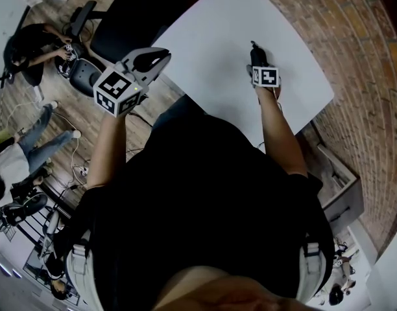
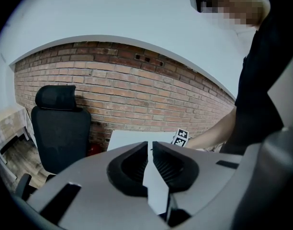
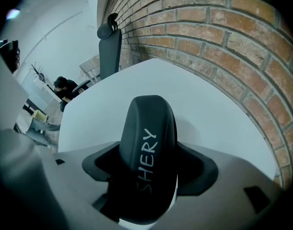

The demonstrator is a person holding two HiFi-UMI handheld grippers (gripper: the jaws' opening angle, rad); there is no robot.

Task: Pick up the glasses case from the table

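A black glasses case (image 3: 147,157) with pale lettering sits between the jaws of my right gripper (image 3: 149,169), which is shut on it. In the head view the case (image 1: 257,54) shows as a dark shape just beyond the right gripper (image 1: 259,63), above the white table (image 1: 211,50). My left gripper (image 1: 150,61) is held up off the table's left edge, over the floor. Its jaws stand almost together with nothing between them in the left gripper view (image 2: 150,164).
A brick wall (image 3: 223,37) runs along the table's far and right sides. A black office chair (image 1: 114,31) stands at the table's left corner. People (image 1: 30,47) sit on the floor side at left. A drawer unit (image 1: 338,186) stands at right.
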